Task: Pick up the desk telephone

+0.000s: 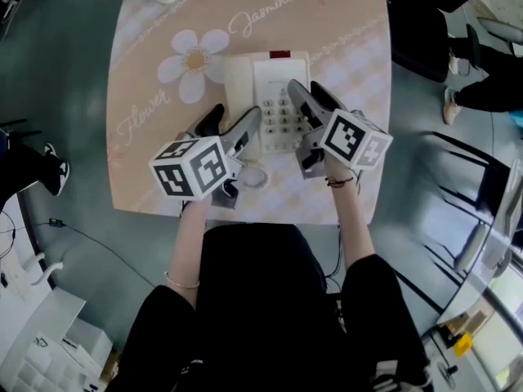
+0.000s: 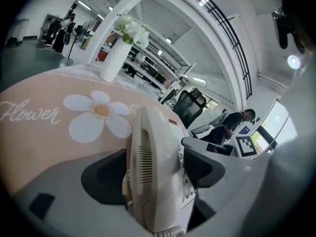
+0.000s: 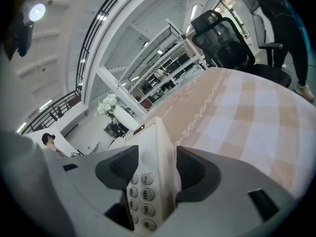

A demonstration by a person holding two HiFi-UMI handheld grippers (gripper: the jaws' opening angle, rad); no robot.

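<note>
Telephone (image 1: 270, 72) lies flat on the table (image 1: 343, 39), caught between both claws. Left claw (image 1: 233, 119) stands spread around the handset (image 2: 148, 157); right claw (image 1: 309, 91) stands spread around the keypad (image 3: 140, 191) edge, neither squeezing. Could be lined up to grip, could be a release after a lift. Any lift from here needs both closing evenly.

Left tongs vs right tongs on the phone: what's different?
The left tongs straddle the handset on the phone; the right tongs straddle the keypad edge. The left tongs' gap looks wider than the right tongs'. Shared: both open, tilted down, phone between the jaws, neither clamped yet.
</note>
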